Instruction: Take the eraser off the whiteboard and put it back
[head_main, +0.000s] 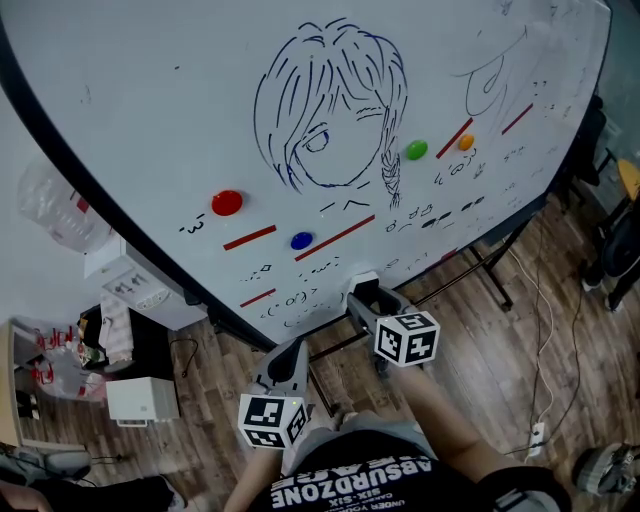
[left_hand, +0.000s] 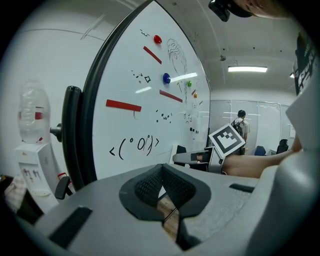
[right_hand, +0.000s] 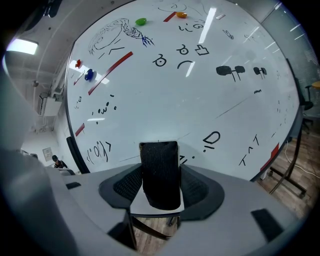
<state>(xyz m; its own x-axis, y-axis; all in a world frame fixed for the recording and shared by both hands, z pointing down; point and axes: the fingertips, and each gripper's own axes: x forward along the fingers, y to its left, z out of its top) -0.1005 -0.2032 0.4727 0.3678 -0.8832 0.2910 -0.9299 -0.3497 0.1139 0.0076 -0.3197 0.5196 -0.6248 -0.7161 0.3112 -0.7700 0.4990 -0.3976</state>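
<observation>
Eraser (right_hand: 160, 172) is clamped upright in the right gripper (head_main: 365, 302), with the whiteboard (right_hand: 200, 100) close at 12 o'clock; the left gripper (left_hand: 162, 192) is closed on nothing and held farther back.

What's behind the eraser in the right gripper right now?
The whiteboard stands behind the eraser, which the right gripper clamps. Black marks peek out at its right edge; the rest of them is covered. Whether it touches the board cannot be told.

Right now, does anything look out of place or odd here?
Only the eraser: it sits clamped between the right gripper's jaws, close to the whiteboard's lower edge. I cannot tell whether it touches the board. Nothing looks spilled or broken.
</observation>
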